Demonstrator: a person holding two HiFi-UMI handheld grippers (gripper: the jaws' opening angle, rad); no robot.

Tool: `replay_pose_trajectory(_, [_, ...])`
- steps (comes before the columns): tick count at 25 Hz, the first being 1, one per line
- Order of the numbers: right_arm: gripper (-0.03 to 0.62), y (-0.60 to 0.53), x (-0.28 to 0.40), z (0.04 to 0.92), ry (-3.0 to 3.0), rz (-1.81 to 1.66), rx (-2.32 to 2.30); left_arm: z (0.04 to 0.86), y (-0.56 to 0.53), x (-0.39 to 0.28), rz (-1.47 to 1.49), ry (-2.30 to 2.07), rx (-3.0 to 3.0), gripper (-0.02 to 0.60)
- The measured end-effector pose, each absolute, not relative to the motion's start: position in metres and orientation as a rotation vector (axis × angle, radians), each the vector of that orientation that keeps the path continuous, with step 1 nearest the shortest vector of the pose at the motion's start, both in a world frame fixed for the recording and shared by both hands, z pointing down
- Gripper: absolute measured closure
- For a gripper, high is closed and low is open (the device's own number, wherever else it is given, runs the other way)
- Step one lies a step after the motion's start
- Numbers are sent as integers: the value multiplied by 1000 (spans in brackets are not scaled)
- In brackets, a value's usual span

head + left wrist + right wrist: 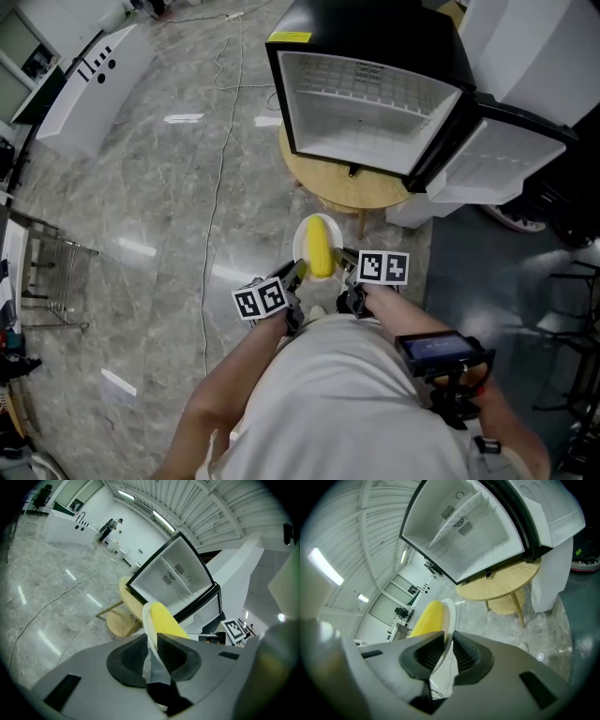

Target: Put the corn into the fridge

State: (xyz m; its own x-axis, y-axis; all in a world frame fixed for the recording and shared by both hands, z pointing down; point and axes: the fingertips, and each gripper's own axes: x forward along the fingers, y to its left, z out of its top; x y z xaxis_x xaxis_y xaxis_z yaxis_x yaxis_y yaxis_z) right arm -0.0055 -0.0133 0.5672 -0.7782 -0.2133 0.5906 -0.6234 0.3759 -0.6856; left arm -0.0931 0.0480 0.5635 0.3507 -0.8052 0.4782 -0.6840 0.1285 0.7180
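- The corn (320,247) is a smooth, bright yellow cob with no husk. It lies lengthwise on a small white plate (299,242), held in the air in front of me, above the floor (141,187).
- In the left gripper view the corn (167,621) rests against the plate's (146,618) upper face. In the right gripper view the cob (426,619) sits on the far side of the plate's thin rim (450,613).
- My left tongs (300,273) are clenched on the plate's near-left rim, which is pinched between the dark ribbed pads (132,655).
- My right tongs (344,263) are clamped on the near-right rim in the same way, pads (465,655) on either face of the plate.
- Beyond the plate stands a black fridge (375,56) with a white interior, its door (497,159) swung open to the right.
- The fridge sits on a round wooden counter (352,192), well apart from the corn.
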Motion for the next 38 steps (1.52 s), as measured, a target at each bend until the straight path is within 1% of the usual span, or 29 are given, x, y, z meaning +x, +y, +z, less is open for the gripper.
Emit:
replay_pose_trajectory(13, [539,-67,-38,573,-2229,1364,640,566,-3,-120,-162,-1407,1544,511])
replay_pose_trajectory(38, [539,-199,-48,592,-2222,1336,671,587,-132,-130,-150,-1472,1488,512])
